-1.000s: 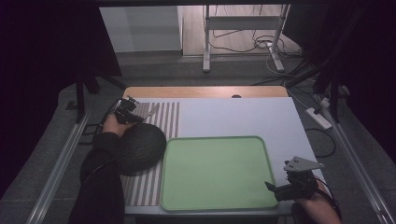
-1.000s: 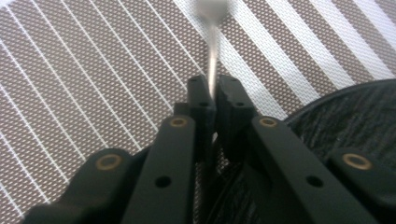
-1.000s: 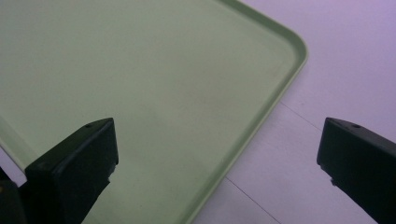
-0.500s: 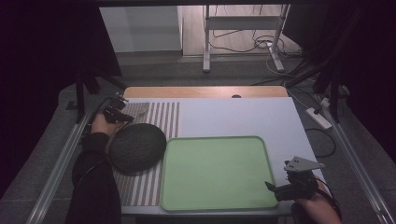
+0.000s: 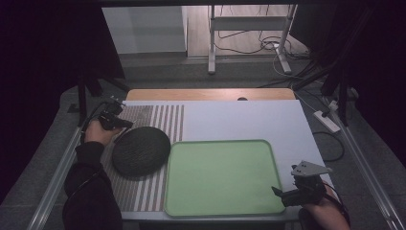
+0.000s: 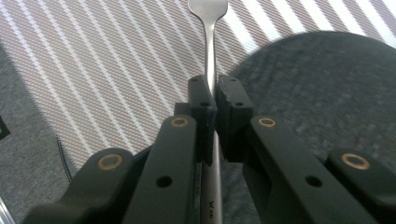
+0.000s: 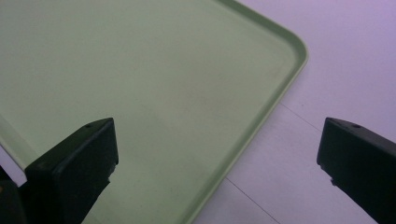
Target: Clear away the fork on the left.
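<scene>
Surface (image 5: 249, 120): pale, rectangular, with a wooden strip along its far edge.

Tray (image 5: 220, 177): green, rounded corners, raised rim, lying flat at the near middle of the surface. Its rounded corner (image 7: 294, 51) also shows in the right gripper view, with pale surface beside it.

Striped mat (image 5: 158, 115): grey and white stripes, running down the left side of the surface, its right edge just beside the tray.

Dark mat (image 5: 141, 151): round, dark grey, woven texture, lying on the striped mat and touching or just beside the tray's left rim. It also shows in the left gripper view (image 6: 327, 93), right of the jaws.

Right gripper (image 5: 282, 194): at the near right corner of the surface, held in a hand (image 5: 325, 215), jaws pointing left over the tray's near right corner. In its own view (image 7: 217, 163) the jaws stand wide apart with nothing between them.

Left gripper (image 5: 122, 123): at the left edge, over the striped mat, just beyond the dark mat, held in a hand (image 5: 98, 132). In its own view (image 6: 215, 100) the jaws are closed tight on the handle of a fork.

Fork (image 6: 210, 42): silver metal, handle pinched between the jaws, the head pointing away over the striped mat, tines cut off by the top edge.
</scene>
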Tool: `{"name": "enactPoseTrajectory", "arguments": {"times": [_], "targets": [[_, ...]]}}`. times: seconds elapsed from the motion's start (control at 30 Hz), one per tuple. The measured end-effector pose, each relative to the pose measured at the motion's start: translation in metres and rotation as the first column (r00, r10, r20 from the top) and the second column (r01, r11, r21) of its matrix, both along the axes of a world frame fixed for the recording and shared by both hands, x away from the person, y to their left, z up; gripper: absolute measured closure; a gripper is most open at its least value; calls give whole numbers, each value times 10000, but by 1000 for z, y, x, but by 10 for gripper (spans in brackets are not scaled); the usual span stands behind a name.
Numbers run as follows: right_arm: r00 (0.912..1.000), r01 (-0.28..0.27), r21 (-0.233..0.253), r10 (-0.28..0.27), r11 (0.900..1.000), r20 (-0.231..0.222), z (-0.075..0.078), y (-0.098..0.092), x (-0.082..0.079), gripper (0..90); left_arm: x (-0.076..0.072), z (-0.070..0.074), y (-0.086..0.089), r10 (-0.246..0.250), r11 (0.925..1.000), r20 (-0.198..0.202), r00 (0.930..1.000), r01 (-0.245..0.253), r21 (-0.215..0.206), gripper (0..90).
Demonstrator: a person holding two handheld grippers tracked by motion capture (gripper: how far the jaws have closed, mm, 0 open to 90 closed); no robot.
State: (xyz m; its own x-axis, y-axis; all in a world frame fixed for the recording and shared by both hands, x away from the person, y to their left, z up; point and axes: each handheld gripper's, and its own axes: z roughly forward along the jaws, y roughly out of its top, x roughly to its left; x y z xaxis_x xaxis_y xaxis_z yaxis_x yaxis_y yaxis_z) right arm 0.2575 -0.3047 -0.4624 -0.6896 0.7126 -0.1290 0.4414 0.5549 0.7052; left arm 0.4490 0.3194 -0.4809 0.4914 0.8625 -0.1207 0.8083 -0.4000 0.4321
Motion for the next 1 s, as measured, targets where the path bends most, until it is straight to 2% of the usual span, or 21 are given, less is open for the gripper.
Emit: {"name": "enactPoseTrajectory", "arguments": {"times": [0.07,0.23,0.53,0.77,1.0], "targets": [[10000,-8,-1,8,10000,10,0,0,0,0,-4,0,-4,5,10000,32,10000,-5,6,844],[10000,-10,2,10,10000,8,0,0,0,0,-15,1,-15,-125,9993,-12,9999,125,-356,844],[10000,-30,-8,30,10000,16,0,0,0,0,-41,5,-38,-308,9987,68,9995,311,-395,843],[10000,-31,10,31,10000,46,0,0,-1,0,-61,5,-59,-743,9966,139,9971,747,-357,843],[10000,-44,5,44,10000,44,0,0,-1,0,-78,4,-73,-900,9939,160,9958,908,-622,844]]}}
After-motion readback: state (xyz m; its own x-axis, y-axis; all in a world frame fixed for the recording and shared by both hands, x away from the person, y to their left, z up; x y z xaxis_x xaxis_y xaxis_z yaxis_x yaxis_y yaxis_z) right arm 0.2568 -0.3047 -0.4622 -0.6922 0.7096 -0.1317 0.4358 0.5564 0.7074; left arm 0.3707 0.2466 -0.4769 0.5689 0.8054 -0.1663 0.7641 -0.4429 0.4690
